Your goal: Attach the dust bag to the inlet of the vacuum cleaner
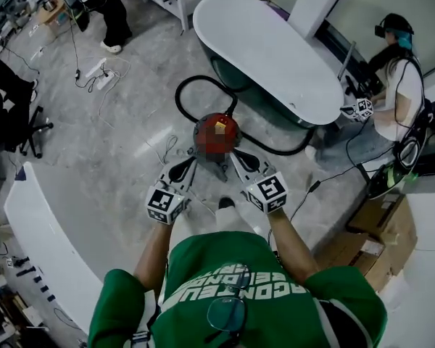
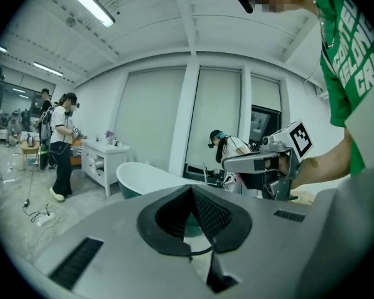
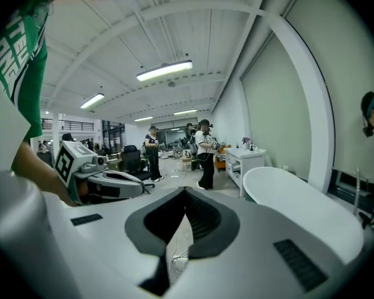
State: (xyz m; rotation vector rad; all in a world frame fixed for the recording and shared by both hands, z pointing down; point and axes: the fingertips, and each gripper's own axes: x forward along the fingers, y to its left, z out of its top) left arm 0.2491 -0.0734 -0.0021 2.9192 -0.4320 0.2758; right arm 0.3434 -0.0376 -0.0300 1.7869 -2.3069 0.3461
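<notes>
A red round vacuum cleaner (image 1: pixel 216 138) stands on the floor just ahead of me, its black hose (image 1: pixel 196 84) looping behind it. No dust bag shows in any view. My left gripper (image 1: pixel 183 168) and right gripper (image 1: pixel 245 162) are held side by side above the vacuum cleaner, pointing forward. In the left gripper view the left gripper (image 2: pixel 191 192) has its pads meeting with nothing between them, and the right gripper (image 2: pixel 257 162) shows beside it. The right gripper (image 3: pixel 184 195) is likewise shut and empty in its own view, with the left gripper (image 3: pixel 112 183) at its left.
A white bathtub (image 1: pixel 268 49) stands right behind the vacuum cleaner. A person (image 1: pixel 400 85) sits at the right near cardboard boxes (image 1: pixel 380 223). A white counter (image 1: pixel 43 245) curves along the left. Cables and a power strip (image 1: pixel 101 75) lie on the floor; other people stand farther back.
</notes>
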